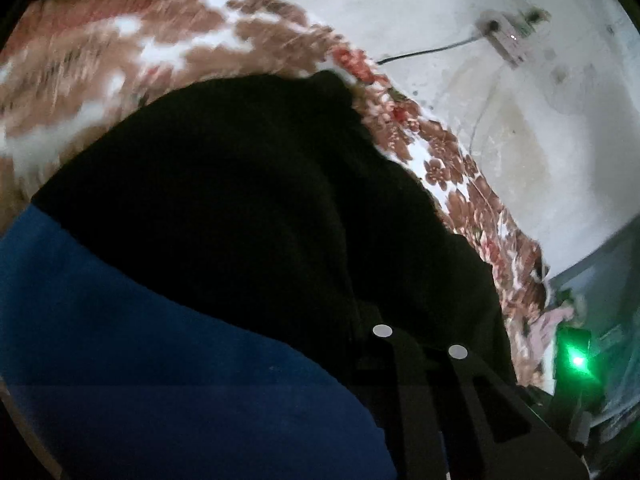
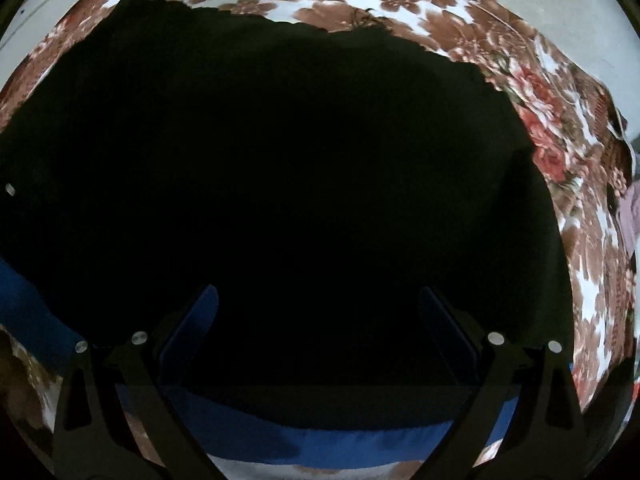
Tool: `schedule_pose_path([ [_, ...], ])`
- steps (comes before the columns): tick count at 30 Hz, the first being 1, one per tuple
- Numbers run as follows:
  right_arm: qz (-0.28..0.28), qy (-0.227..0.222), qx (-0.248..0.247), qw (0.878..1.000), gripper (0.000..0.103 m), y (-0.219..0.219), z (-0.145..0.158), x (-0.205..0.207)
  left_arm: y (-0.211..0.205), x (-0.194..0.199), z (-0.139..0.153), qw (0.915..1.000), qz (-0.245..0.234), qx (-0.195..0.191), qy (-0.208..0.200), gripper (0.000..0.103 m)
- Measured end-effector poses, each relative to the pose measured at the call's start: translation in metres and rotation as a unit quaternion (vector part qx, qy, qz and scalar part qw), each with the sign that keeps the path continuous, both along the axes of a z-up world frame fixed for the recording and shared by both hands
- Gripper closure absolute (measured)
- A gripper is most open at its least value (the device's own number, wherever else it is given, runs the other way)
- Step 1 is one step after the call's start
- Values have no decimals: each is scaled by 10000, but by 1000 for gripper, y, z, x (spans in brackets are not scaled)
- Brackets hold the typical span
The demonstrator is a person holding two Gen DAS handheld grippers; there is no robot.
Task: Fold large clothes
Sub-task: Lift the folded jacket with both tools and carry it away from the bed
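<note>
Flowered bedding (image 2: 460, 28), brown and red blooms on white, covers the bed that carries everything, and a pale, stained wall (image 1: 460, 128) rises on the far right in the left wrist view, with a white socket box (image 1: 508, 36) and a dark cable (image 1: 424, 53) fixed to it. Spread over the bedding lies a large black garment (image 2: 300, 168), filling most of both views; its far edge runs ragged against the flowers. A blue cloth (image 1: 132, 352) lies at the near side, the black garment's edge overlapping it in both views. The left gripper (image 1: 420, 342) has its jaws pressed almost together, and the black cloth bunches right at their tips; the dark blur does not let me tell for sure whether cloth is caught between them, though it looks pinched. Beyond it, at the far right, a small green light (image 1: 577, 360) glows on a dark device. The right gripper (image 2: 320, 304) points steeply down at the black garment with its jaws spread wide, blue pads (image 2: 192, 332) facing each other, nothing between them but the cloth lying below.
</note>
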State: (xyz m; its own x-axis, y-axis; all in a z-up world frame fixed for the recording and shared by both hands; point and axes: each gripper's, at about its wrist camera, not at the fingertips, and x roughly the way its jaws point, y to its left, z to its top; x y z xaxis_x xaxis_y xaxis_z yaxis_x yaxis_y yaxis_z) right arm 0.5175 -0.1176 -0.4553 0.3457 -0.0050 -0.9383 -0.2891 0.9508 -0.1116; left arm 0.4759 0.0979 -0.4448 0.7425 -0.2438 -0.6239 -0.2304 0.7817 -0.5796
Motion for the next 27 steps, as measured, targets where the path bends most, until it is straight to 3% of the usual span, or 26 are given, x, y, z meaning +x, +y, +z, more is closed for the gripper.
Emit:
schedule_pose_path([
  [3,37,-5,97,9999,5,-4,-3,0,-20,3,32,9984,-194,513,-154,91],
  [8,94,10,286,9995,5,-9,-6,1,-38,4,58,9969,-276,715,-183,91],
  [15,138,-192,496,9985,5,-31,17,-8,-61,3,89,9904,-367,1304,-262,92],
  [17,94,-124,599,9981,5,-31,8,-10,-79,5,99,9835,-591,1689,-276,92],
  [21,-16,-109,820,9966,5,-33,-4,-7,-132,7,115,9561,-1099,2681,-441,92],
  [24,11,-126,1107,9938,5,-45,0,-10,-159,8,126,9423,-1290,3042,-534,92],
  [27,-133,-67,1418,9898,5,-81,16,-16,-192,8,139,9206,-1534,3534,-633,92],
])
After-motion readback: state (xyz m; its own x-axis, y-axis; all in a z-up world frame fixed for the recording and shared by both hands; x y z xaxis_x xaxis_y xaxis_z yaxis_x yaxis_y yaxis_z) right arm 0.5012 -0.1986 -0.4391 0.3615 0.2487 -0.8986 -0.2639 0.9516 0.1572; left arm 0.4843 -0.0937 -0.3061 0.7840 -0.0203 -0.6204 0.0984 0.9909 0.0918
